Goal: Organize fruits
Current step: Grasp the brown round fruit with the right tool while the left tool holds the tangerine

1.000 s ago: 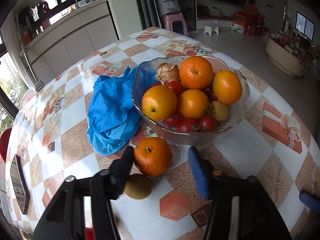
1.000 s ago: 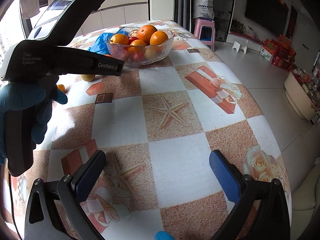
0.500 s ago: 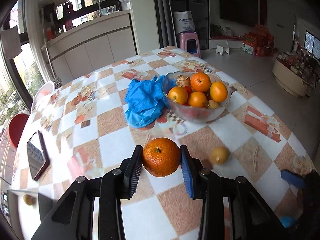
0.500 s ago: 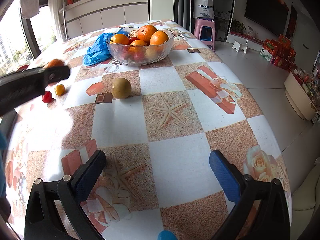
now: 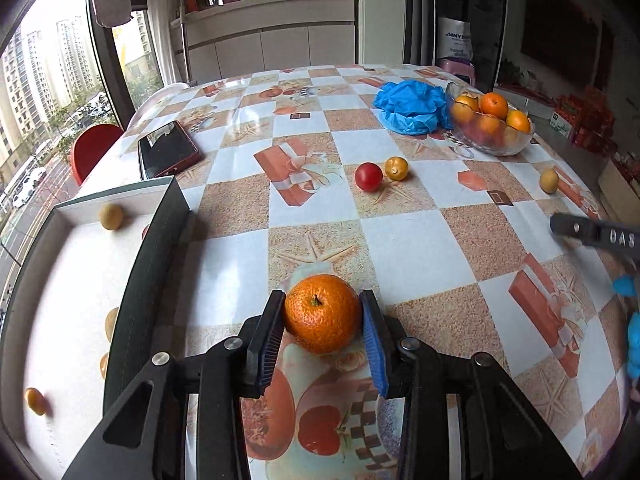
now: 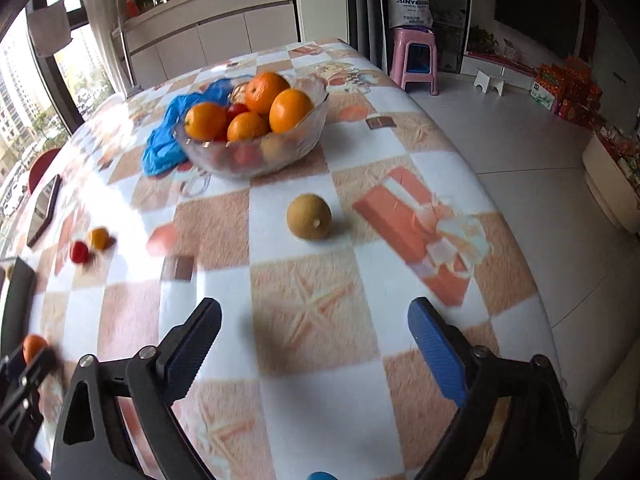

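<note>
My left gripper is shut on an orange and holds it above the table, right of a white box with black walls that holds several small fruits. A glass bowl of oranges and tomatoes stands far right; it also shows in the right wrist view. A red tomato and a small yellow fruit lie mid-table. My right gripper is open and empty, short of a brown-green fruit.
A blue plastic bag lies left of the bowl. A phone lies at the table's left. A red chair stands beyond the left edge. A pink stool and the floor are right of the table.
My left gripper closed on the orange by the bowl and carried it back and left, next to the white box. My right gripper moved forward toward the brown-green fruit.
</note>
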`<state>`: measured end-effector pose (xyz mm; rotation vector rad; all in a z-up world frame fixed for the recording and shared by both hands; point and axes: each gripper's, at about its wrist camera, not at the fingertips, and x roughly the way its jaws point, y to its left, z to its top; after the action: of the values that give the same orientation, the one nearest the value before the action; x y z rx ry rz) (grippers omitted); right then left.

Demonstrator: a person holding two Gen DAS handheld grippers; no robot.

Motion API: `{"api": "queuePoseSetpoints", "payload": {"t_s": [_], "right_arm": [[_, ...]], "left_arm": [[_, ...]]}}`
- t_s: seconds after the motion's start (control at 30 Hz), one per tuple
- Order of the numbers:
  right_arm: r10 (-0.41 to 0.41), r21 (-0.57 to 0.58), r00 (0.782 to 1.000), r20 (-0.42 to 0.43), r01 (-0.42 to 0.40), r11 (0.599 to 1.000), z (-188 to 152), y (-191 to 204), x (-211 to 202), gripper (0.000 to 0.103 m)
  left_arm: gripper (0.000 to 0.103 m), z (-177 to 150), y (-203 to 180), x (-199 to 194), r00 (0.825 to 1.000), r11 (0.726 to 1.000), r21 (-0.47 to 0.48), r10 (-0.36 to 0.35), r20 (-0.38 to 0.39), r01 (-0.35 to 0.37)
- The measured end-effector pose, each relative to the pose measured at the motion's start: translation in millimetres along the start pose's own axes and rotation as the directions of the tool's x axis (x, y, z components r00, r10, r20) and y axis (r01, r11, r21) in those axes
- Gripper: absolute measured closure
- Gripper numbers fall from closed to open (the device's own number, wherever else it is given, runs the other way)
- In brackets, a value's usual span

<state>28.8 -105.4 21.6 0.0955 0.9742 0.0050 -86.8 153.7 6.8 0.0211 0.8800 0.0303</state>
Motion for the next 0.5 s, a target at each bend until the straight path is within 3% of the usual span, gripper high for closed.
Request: {"api": "queuePoseSetpoints", "payload": {"t_s": [0.1, 0.17, 0.23, 0.3, 0.43, 0.5], "right_arm": [[0.021, -0.036, 1.000, 0.002, -0.021, 0.999, 22, 6, 18, 0.029], [-0.005, -0.096, 1.000, 0.018, 0.007, 0.995, 26, 19, 26, 0.036], [0.003, -0.149, 0.999, 0.042, 0.003, 0.989, 28, 31, 28, 0.058], [0.032, -0.146, 0.998, 0.045, -0.025, 0.989, 32, 33, 29, 0.096], [0.138, -0.047, 0.989, 0.044, -0.136, 0.990, 27, 16, 19, 0.098], [0.179, -0.055, 0.983, 0.039, -0.176, 0.983, 18, 14, 10, 0.098]], "left_arm": [[0.064, 2, 3, 1, 1.000, 1.000, -0.021, -0.021, -0.004, 0.021], [0.064, 1, 7, 2, 0.999, 0.998, -0.044, -0.042, -0.013, 0.042], [0.064, 0, 7, 2, 0.999, 0.998, -0.048, -0.043, -0.013, 0.042], [0.064, 1, 6, 2, 0.999, 0.998, -0.046, -0.041, -0.014, 0.040], [0.064, 0, 7, 3, 0.999, 0.998, -0.049, -0.045, -0.016, 0.044], [0.064, 0, 8, 3, 0.999, 0.997, -0.054, -0.051, -0.015, 0.050]]}}
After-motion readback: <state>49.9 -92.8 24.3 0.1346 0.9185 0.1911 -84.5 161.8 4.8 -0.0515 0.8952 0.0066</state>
